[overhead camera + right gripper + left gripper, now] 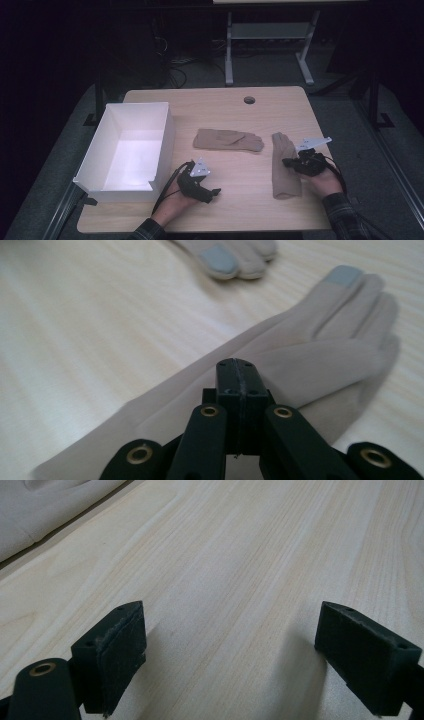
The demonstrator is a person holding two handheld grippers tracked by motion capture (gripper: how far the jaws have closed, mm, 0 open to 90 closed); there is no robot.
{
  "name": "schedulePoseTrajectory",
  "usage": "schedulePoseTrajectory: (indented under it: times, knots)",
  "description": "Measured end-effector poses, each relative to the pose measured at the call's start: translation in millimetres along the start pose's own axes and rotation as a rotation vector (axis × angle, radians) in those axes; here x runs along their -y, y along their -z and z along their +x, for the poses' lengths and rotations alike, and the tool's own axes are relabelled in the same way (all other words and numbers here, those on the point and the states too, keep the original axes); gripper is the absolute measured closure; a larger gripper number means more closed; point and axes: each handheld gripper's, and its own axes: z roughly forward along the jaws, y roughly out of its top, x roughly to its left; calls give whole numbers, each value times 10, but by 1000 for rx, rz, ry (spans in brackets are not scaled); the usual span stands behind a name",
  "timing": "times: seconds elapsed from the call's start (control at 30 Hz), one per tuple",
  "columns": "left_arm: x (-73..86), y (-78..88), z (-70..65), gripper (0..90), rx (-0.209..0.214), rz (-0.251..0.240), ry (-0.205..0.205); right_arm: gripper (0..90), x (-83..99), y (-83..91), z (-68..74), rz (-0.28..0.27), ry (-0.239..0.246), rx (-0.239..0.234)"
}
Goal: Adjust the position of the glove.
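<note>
The right gripper (236, 371), jaws closed, apparently pinched the near glove (300, 355); lifting slowly toward the box (131, 145) would suit

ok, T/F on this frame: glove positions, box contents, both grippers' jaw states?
1. Both gloves are inside the white box. False: the far glove and the near glove lie on the table.
2. The left gripper has its jaws apart over bare wood. True.
3. The right gripper has its jaws wide open. False: they are shut together, over the near glove.
4. The box is empty. True.
5. The gloves lie stacked. False: apart.
</note>
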Motion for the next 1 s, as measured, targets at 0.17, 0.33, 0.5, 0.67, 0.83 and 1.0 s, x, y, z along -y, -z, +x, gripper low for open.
schedulePoseTrajectory:
  times: [0.17, 0.33, 0.5, 0.67, 0.83, 1.0]
  knots:
    - [-1, 0, -1, 124, 1, 0, 2, 900, -12, -148, -116, 45, -3, 18]
    - [-1, 1, -3, 124, 0, 1, 2, 900, 1, -161, -112, 45, -11, -4]
    - [1, 0, -2, 125, 0, -1, 1, 900, 1, -184, 10, 70, 32, -24]
    - [1, 0, -1, 125, -1, 0, 0, 900, 36, -158, 64, 76, 52, -59]
    - [1, 0, -1, 125, 0, -1, 0, 900, 68, -132, 131, 84, 65, -90]
    - [0, 0, 4, 125, -3, -1, -8, 900, 95, -125, 243, 88, 93, -147]
